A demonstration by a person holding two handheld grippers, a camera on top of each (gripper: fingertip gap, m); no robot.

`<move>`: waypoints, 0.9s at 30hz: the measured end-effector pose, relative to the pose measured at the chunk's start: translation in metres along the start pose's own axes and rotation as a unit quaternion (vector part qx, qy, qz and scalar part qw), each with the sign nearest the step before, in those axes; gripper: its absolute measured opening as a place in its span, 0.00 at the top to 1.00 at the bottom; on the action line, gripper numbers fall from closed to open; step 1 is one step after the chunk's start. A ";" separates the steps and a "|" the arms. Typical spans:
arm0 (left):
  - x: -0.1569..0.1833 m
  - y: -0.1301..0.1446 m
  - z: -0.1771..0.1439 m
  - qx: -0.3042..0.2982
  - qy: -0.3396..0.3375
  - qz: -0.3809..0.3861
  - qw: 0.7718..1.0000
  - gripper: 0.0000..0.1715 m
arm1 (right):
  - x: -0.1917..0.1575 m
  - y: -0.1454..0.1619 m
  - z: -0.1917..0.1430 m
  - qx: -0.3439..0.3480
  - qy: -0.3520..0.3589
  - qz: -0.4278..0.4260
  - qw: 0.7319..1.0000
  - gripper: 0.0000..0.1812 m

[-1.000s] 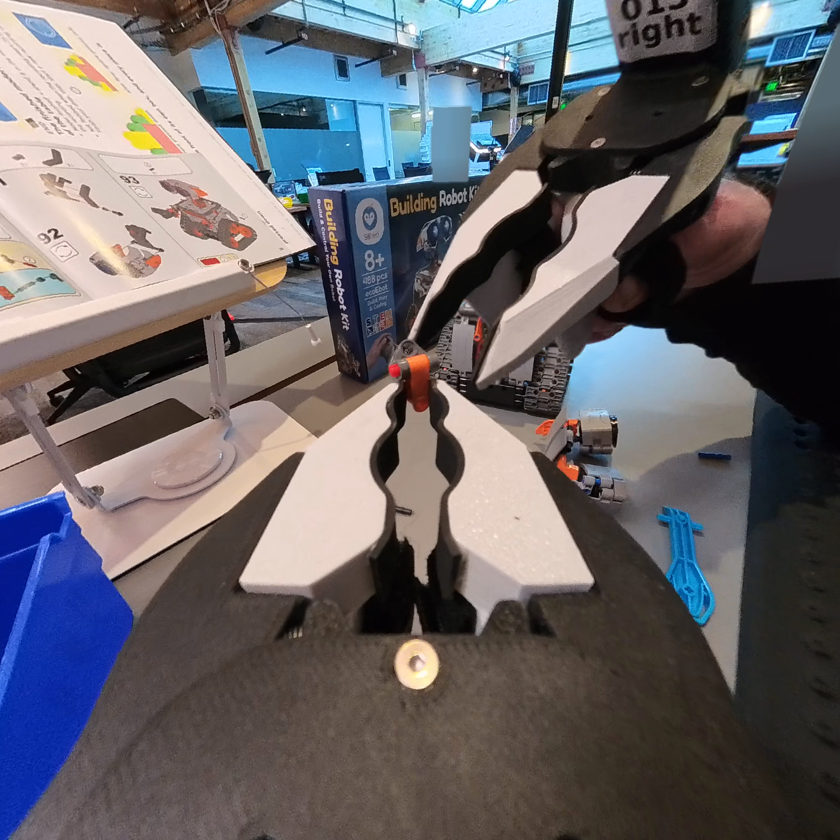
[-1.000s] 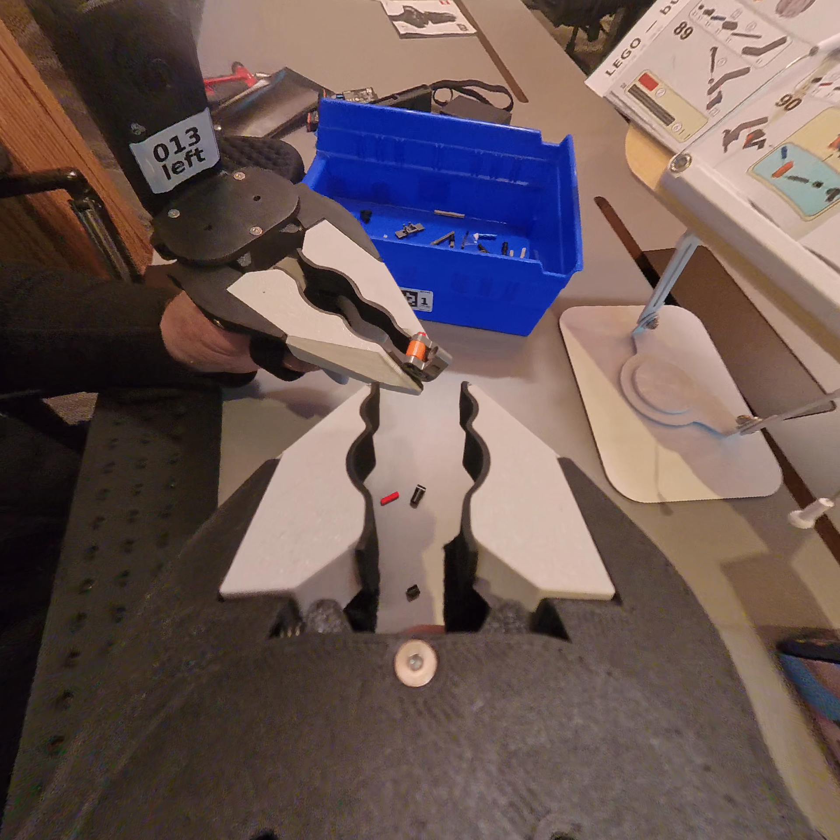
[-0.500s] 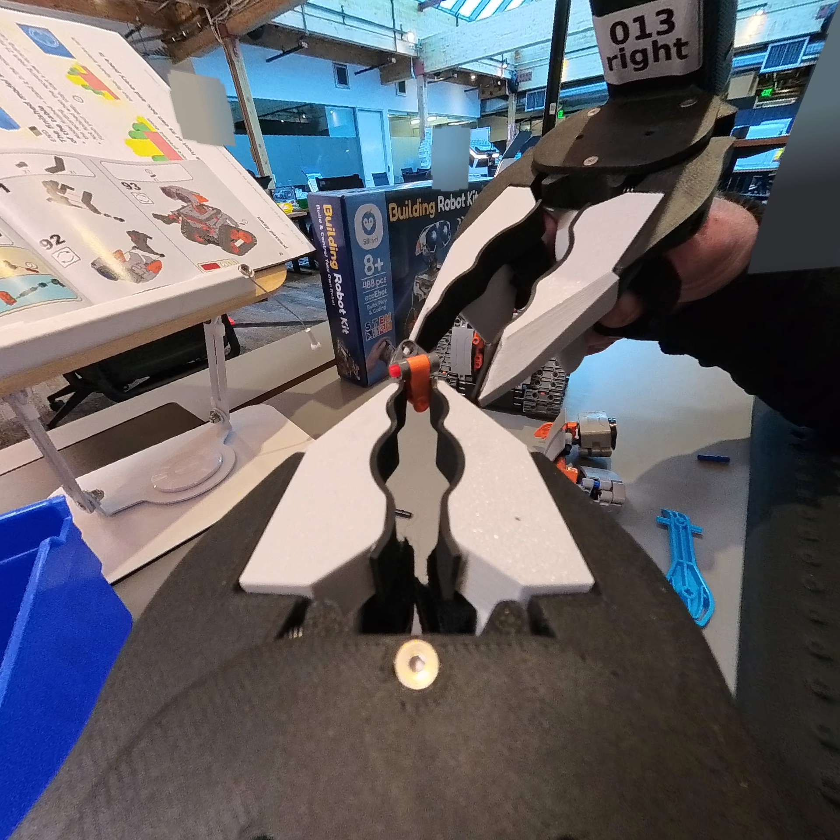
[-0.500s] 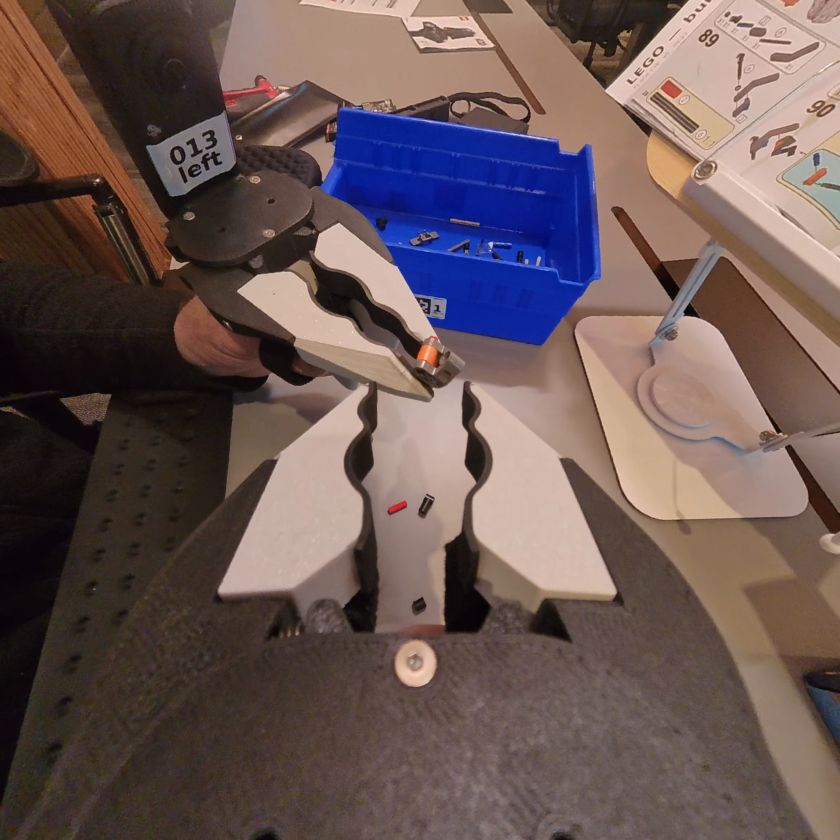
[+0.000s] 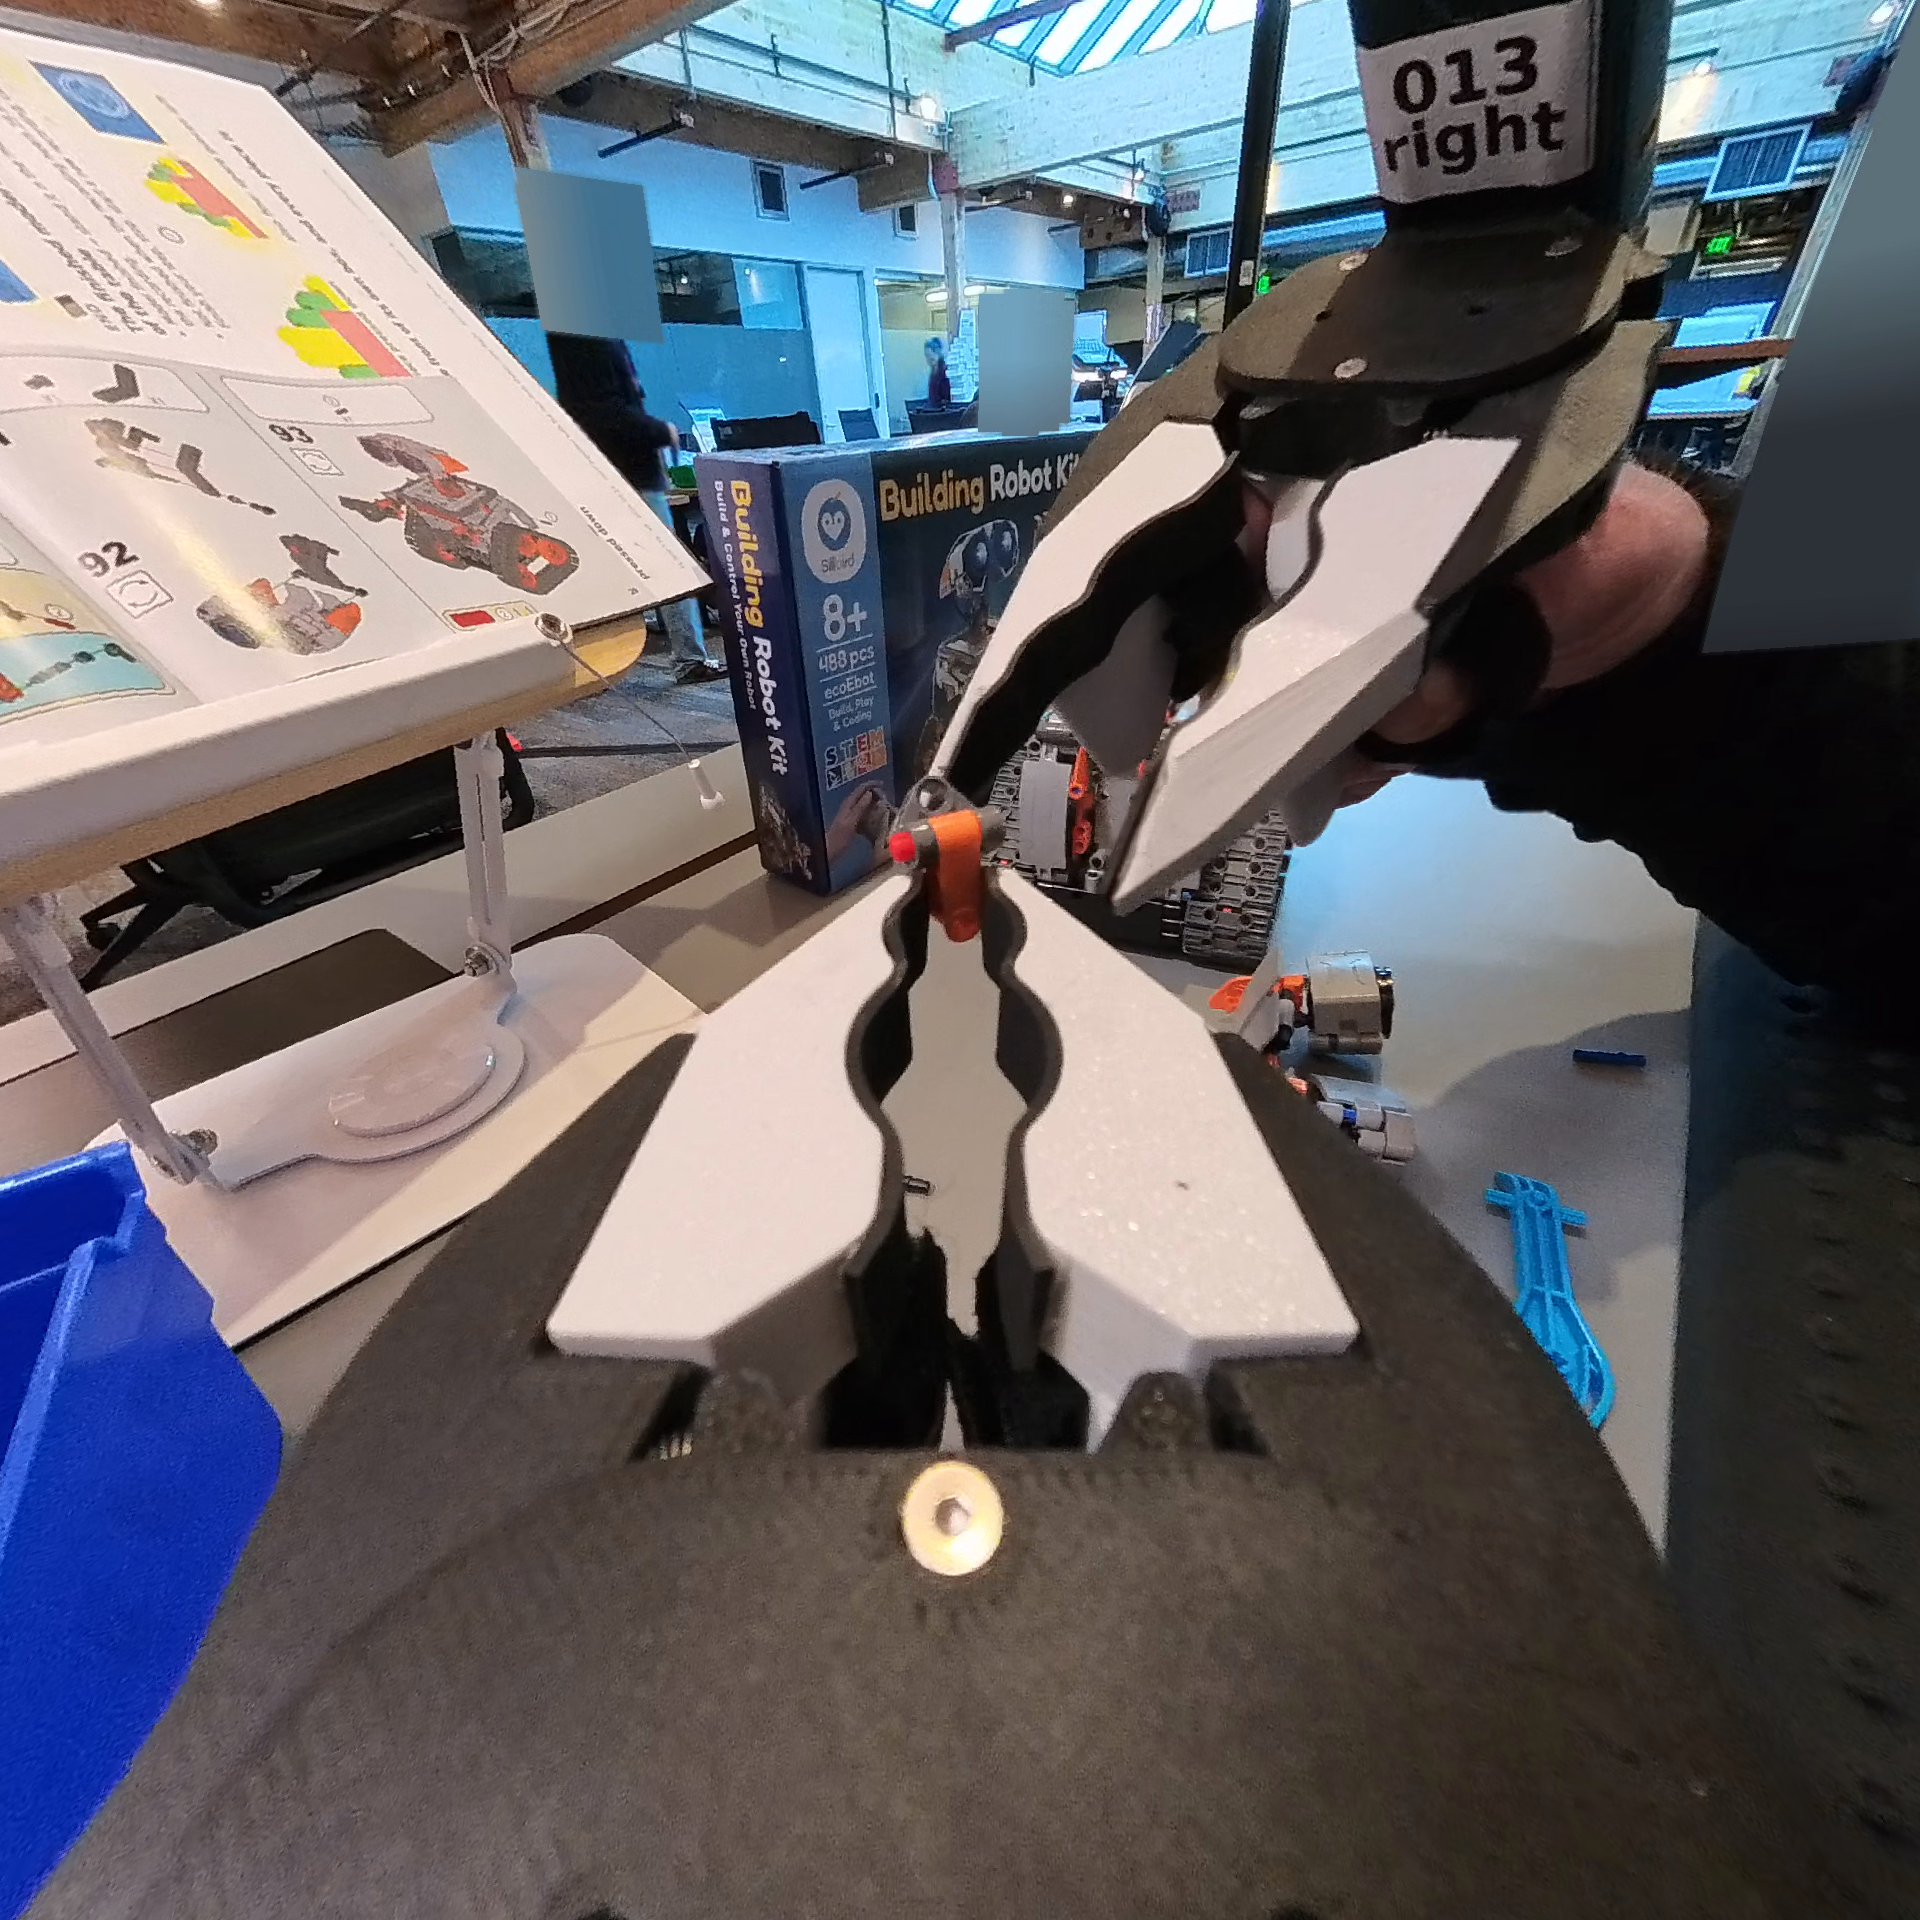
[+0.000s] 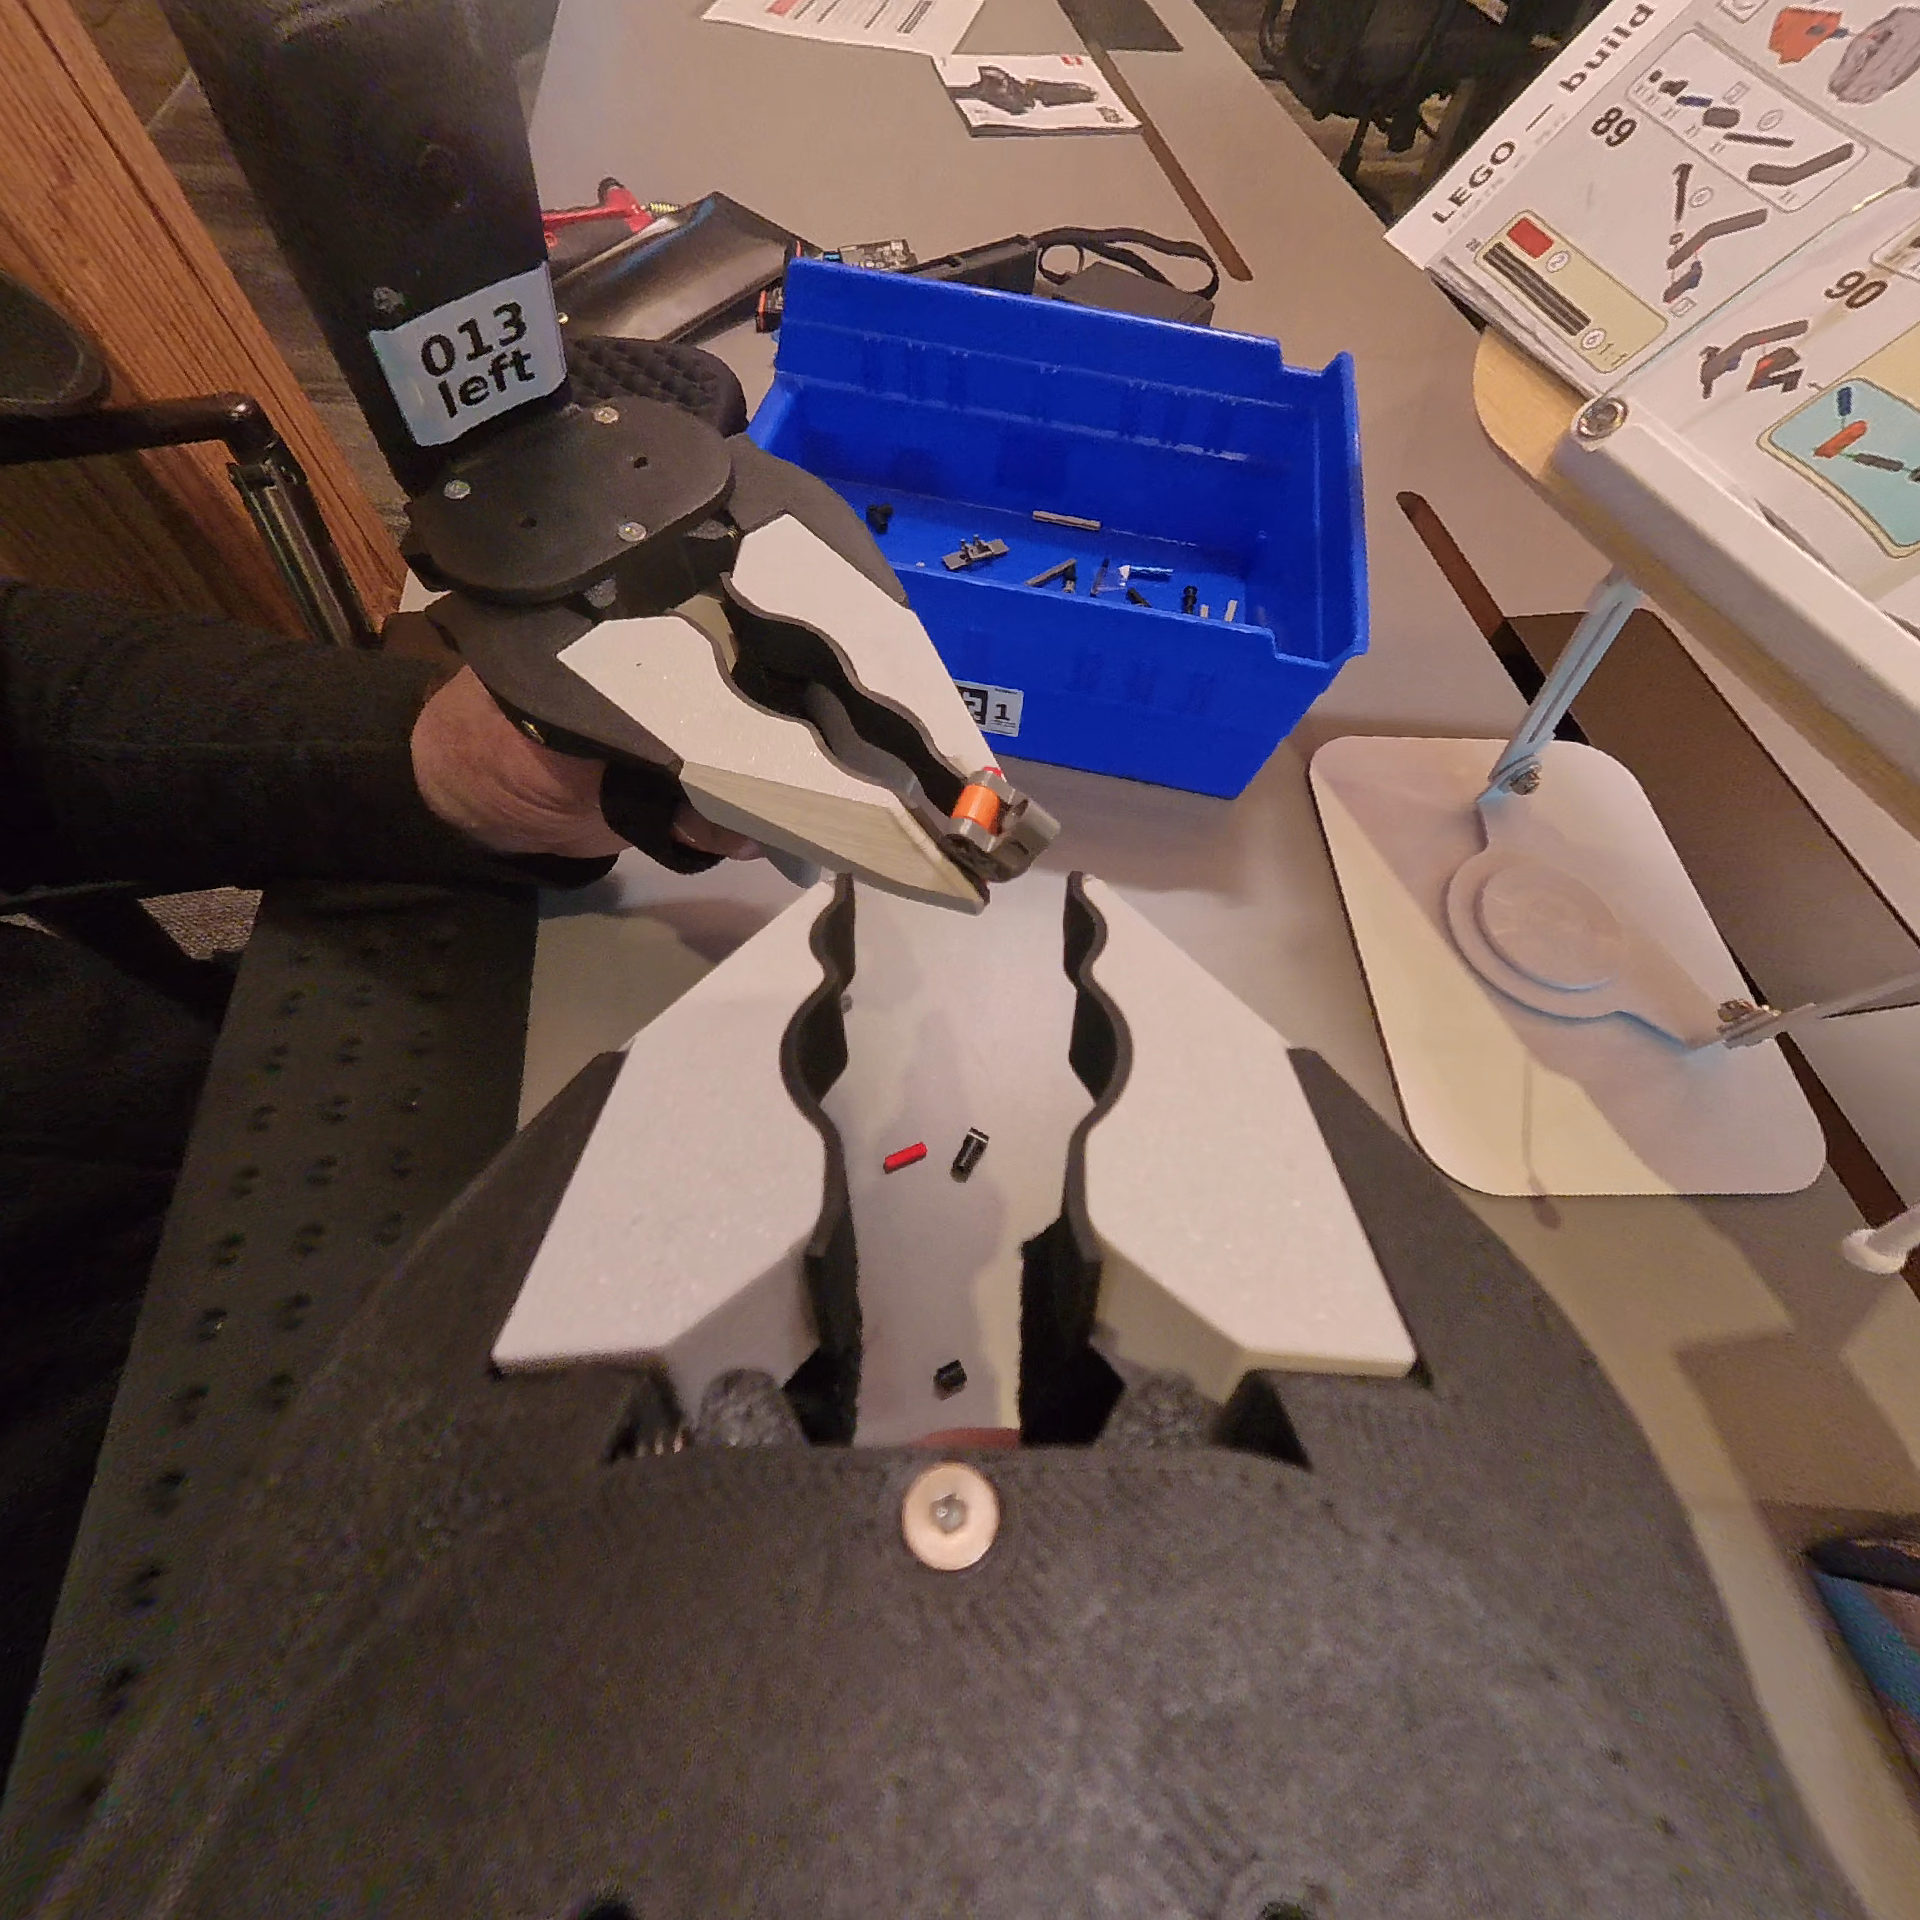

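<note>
My left gripper is shut on a small orange and grey brick part with a red pin end, held above the table. It also shows in the right wrist view, pinched at the left gripper's tips. My right gripper is open and empty, its jaws spread just below and behind that part. In the left wrist view the right gripper hangs from above, one fingertip beside the grey end of the part. A red pin and a black pin lie on the table between the right jaws.
A blue bin with several small parts stands behind the left gripper. An instruction booklet on a white stand is at the side, its base on the table. A blue kit box, a tracked model and a light blue tool lie beyond. The grippers are tip to tip, or close to it.
The right gripper has risen and drawn back a little; the left gripper keeps hold of the orange part near the right jaws' tips. The pins on the table have not moved.
</note>
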State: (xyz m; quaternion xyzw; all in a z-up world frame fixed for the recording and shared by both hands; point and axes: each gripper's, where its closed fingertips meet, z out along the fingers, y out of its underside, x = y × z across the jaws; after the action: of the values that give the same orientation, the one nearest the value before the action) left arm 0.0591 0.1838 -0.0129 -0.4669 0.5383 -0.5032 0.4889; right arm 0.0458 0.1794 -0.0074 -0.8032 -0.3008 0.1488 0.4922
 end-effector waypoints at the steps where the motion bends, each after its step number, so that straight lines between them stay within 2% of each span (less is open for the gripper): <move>1: 0.000 0.000 0.000 0.000 0.001 0.000 1.000 0.96 | -0.001 -0.001 0.000 0.003 -0.003 0.000 1.000 0.79; 27: 0.003 -0.001 -0.001 -0.001 0.005 0.006 1.000 0.96 | -0.004 -0.005 -0.005 0.007 -0.003 -0.016 1.000 0.79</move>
State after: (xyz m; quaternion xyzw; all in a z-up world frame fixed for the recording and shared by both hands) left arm 0.0576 0.1813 -0.0121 -0.4615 0.5438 -0.5020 0.4892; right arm 0.0442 0.1751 -0.0008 -0.7942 -0.3143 0.1452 0.4994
